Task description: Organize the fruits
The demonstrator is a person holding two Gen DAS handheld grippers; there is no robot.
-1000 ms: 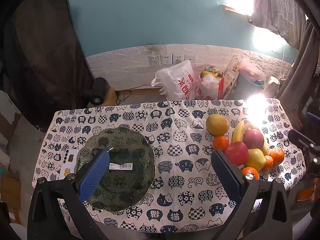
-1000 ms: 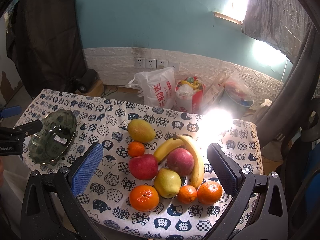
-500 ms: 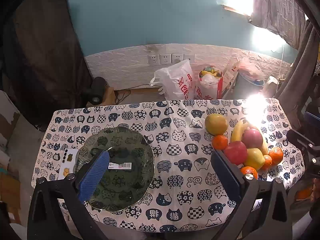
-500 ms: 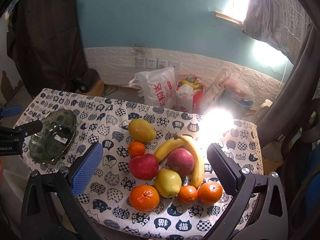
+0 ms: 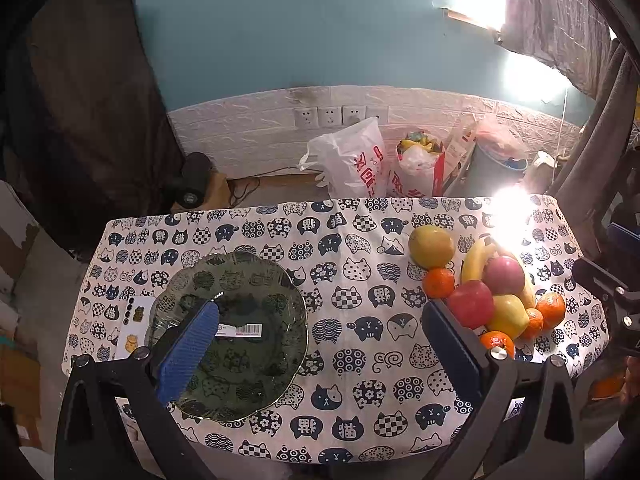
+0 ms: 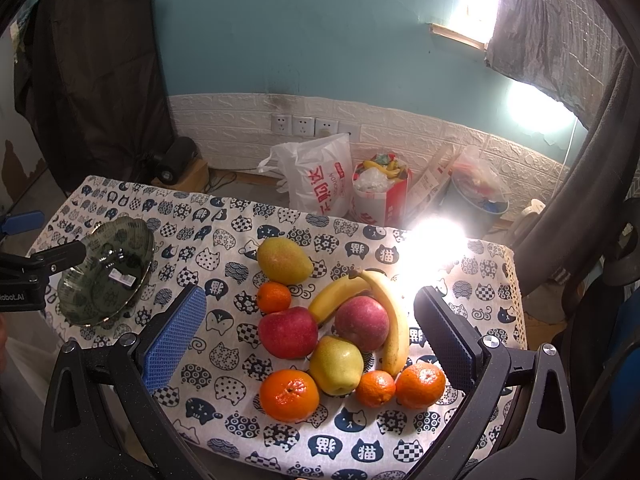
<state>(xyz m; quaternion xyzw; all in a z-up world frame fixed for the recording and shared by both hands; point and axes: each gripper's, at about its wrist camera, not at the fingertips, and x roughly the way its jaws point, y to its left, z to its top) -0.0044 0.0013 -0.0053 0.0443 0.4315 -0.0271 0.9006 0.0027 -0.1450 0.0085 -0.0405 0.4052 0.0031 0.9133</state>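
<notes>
The fruits [image 6: 332, 332] are heaped near the right end of the desk [image 5: 360, 360], while the empty green glass plate [image 5: 256, 280] is set near its left end, well apart from them. The right hand-held gripper [image 6: 310, 336] is held wide open, empty, directly over the heap, so it is judged the nearer. The left hand-held gripper [image 5: 320, 348] is likewise spread wide and empty, with the plate under its left finger.

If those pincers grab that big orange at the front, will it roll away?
Probably a little: the large round orange lies free on flat cat-print tablecloth, nothing blocking its near side. Its dimpled peel likely grips well. It looks firm, so unlikely to squash.
</notes>
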